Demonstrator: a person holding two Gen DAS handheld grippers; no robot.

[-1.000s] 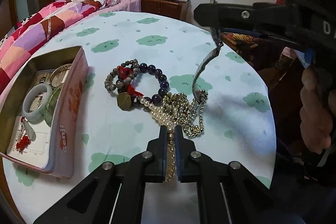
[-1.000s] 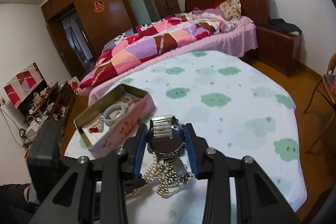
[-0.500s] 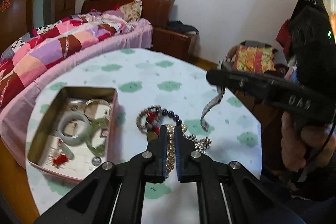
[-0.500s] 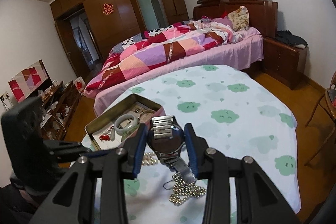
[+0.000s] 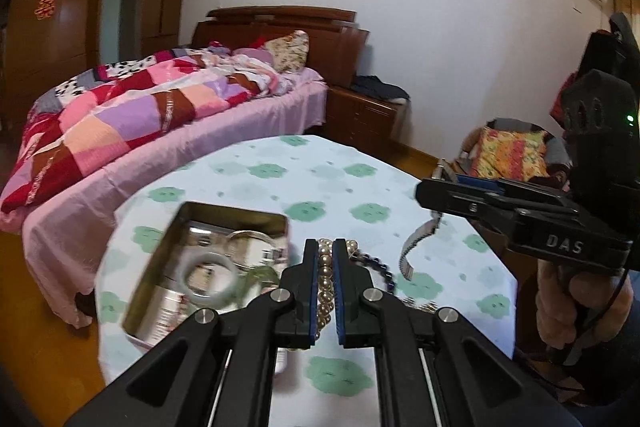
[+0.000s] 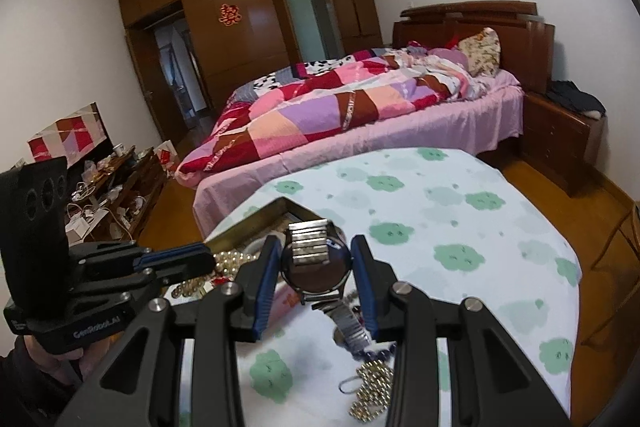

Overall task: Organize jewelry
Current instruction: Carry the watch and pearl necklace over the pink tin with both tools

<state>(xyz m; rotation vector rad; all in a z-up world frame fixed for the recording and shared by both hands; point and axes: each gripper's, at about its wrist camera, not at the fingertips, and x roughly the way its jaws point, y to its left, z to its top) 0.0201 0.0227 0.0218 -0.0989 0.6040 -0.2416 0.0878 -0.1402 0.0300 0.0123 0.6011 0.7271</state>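
1. Fingers (image 5: 308, 291) of the left gripper (image 5: 326, 259) clamped on a pearl necklace (image 5: 325, 287), strand hanging between the blue pads above the tabletop (image 5: 320, 179).
2. Fingers (image 6: 266, 279) of the right gripper (image 6: 316, 255) clamped on the case of a wristwatch (image 6: 316, 263), metal band (image 5: 416, 247) dangling below.
3. Open tin box (image 5: 236, 215) on the tabletop at 10 o'clock from the left gripper, holding a pale jade bangle (image 5: 208, 275) and a silver bangle (image 5: 248, 239).
4. Dark bead bracelet (image 5: 380, 267) lying at 2 o'clock, just beside the left gripper.
5. Gold bead chain (image 6: 372, 387) heaped at 5 o'clock below the wristwatch.
6. Bed (image 6: 360, 107) with patchwork quilt at 12 o'clock beyond the tabletop.
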